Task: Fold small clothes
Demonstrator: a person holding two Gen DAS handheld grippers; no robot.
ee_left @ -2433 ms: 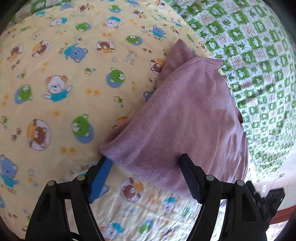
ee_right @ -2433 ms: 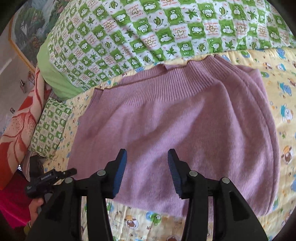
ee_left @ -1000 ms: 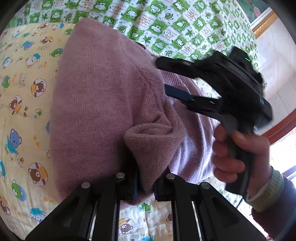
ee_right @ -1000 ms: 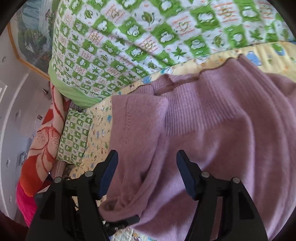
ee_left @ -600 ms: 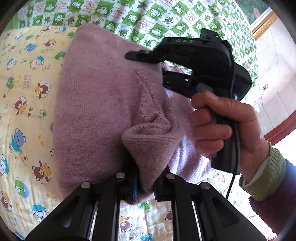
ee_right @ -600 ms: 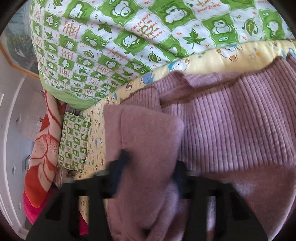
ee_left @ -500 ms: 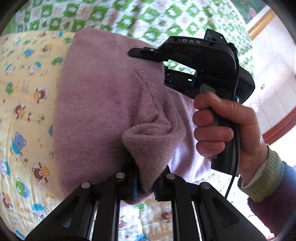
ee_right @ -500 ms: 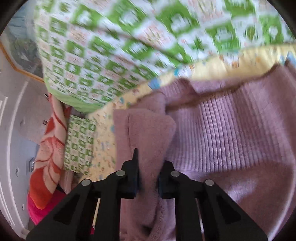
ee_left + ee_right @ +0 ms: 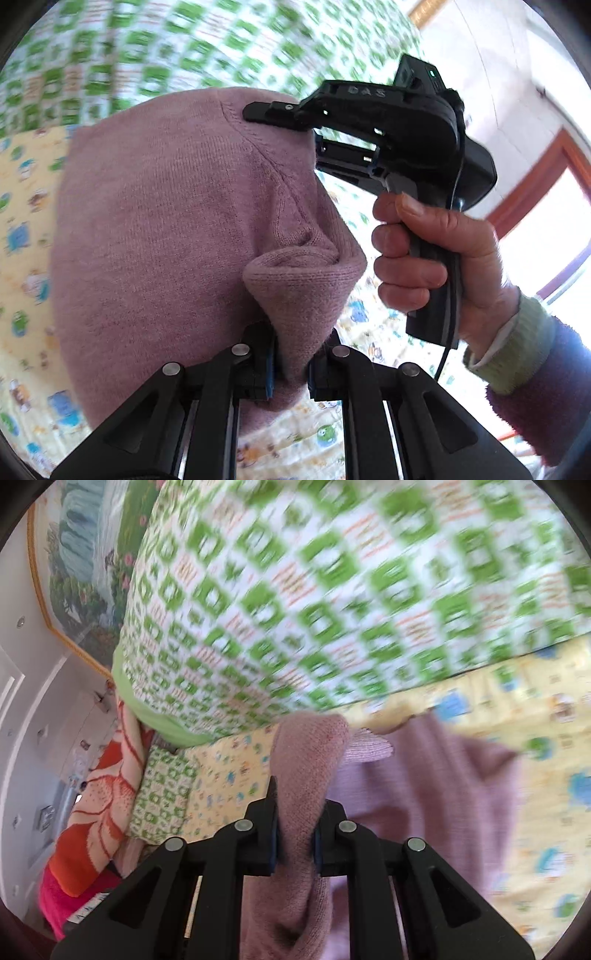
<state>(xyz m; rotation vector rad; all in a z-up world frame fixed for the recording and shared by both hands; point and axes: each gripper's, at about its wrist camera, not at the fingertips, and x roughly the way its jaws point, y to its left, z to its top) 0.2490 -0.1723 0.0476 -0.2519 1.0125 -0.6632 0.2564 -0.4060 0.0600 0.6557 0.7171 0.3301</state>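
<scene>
Above the cartoon-print bed sheet, left tool and right tool each pinched the mauve sweater, lifting one side, apparently to fold it.

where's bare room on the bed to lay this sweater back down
Bare yellow sheet lies left of the sweater, below the green quilt. Another strip runs right of the sweater. It is crowded around both tongs, left and right, each clamped on knit.

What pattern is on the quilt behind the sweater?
Green and white checks on the quilt, blurred; clearest in the right wrist view, beyond the pink sweater.
</scene>
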